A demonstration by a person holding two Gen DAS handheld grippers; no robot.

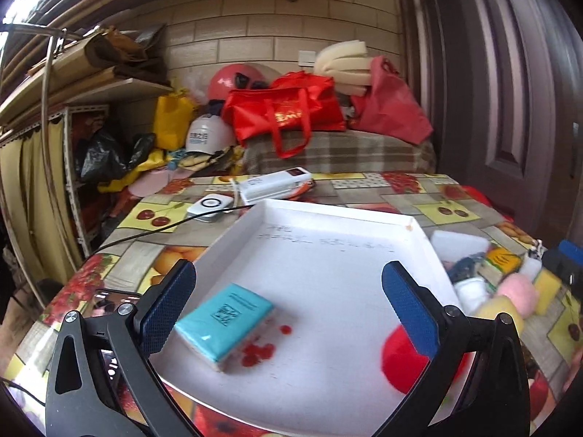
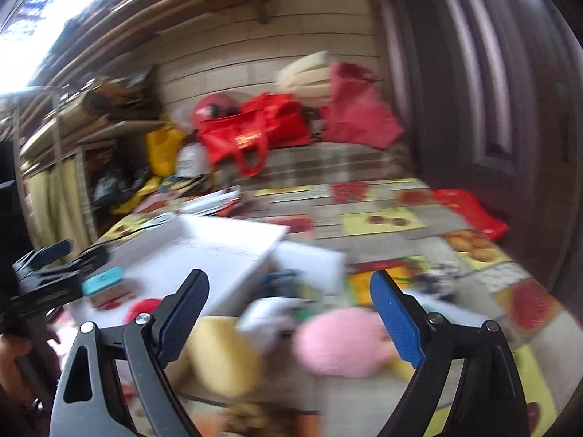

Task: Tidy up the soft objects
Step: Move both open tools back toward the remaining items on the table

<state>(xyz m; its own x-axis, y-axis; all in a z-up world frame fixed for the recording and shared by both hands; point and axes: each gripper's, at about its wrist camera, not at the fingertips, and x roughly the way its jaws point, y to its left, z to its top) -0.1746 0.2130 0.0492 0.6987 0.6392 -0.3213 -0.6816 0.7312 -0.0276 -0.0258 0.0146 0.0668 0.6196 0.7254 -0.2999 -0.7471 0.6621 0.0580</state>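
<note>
A white tray (image 1: 328,225) sits on the fruit-print tablecloth. In it lie a teal sponge (image 1: 224,320) and a red soft ball (image 1: 402,364). My left gripper (image 1: 288,306) is open and empty above the tray, the sponge by its left finger, the ball under its right finger. A pile of soft things lies right of the tray: a pink pompom (image 2: 339,342), a yellow sponge (image 2: 222,357), a white piece (image 2: 269,317). My right gripper (image 2: 289,313) is open and empty over this pile. The right wrist view is blurred; the tray (image 2: 226,251) shows there too.
A white power bank (image 1: 277,184) and a white round-faced device (image 1: 211,205) with a black cable lie behind the tray. A phone (image 1: 109,298) lies at the left. Red bags (image 1: 284,113) sit on a covered bench behind. A dark door (image 1: 510,91) stands at right.
</note>
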